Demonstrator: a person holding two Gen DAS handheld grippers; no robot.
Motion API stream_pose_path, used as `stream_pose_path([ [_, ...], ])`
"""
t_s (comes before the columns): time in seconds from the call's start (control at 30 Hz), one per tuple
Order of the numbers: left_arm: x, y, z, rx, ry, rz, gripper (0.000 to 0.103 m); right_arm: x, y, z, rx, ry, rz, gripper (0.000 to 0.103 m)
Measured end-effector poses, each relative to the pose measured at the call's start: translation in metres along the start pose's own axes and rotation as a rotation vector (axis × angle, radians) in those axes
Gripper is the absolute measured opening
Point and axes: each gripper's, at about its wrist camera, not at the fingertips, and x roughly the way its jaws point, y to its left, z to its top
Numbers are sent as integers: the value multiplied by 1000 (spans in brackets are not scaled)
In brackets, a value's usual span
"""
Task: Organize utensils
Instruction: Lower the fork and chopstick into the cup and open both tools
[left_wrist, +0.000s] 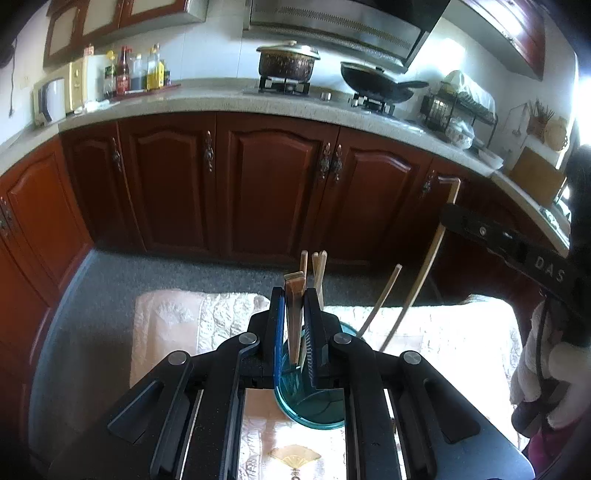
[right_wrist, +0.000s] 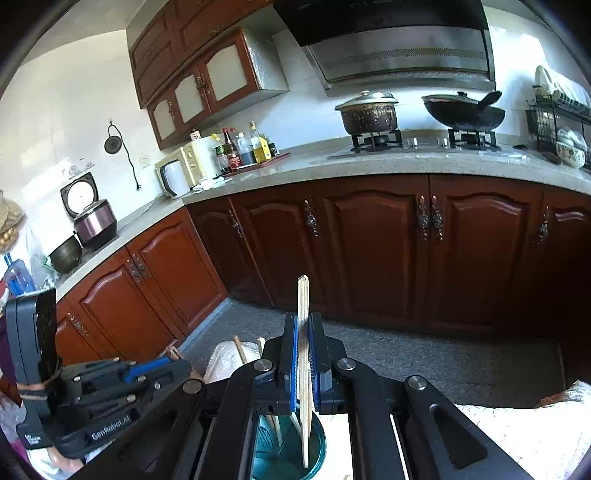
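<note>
A teal translucent cup (left_wrist: 310, 406) stands on a pale quilted cloth (left_wrist: 177, 328) and holds several wooden chopsticks (left_wrist: 318, 269). My left gripper (left_wrist: 294, 325) is shut on the cup's rim, with a dark wooden utensil handle (left_wrist: 294, 317) between its fingers. My right gripper (right_wrist: 303, 354) is shut on one pale chopstick (right_wrist: 303, 332), held upright with its lower end inside the cup (right_wrist: 317, 454). In the left wrist view that chopstick (left_wrist: 424, 273) runs up to the right gripper's black finger (left_wrist: 480, 230). Another chopstick (left_wrist: 382, 301) leans out to the right.
Dark red kitchen cabinets (left_wrist: 273, 184) and a grey countertop (left_wrist: 221, 98) with a pot (left_wrist: 288, 61) and a wok (left_wrist: 376, 81) lie ahead, across a grey floor (left_wrist: 147, 273). The left gripper's body (right_wrist: 99, 402) shows at the right wrist view's lower left.
</note>
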Motion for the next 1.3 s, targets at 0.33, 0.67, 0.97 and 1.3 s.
stream_pose_path([
  [0.33,30,-6,-14,2,63,2,9,29,-12,-35,17,99,18,5],
  [0.67,42,-13,-24,9,86,13,9,44,-22,-59,52,162,35,5],
  [0.97,42,-12,-26,-4,89,17,9,47,-21,-63,51,198,35,28],
  [1.3,37,-11,-29,1,85,33,33,41,-18,-71,49,214,27,28],
])
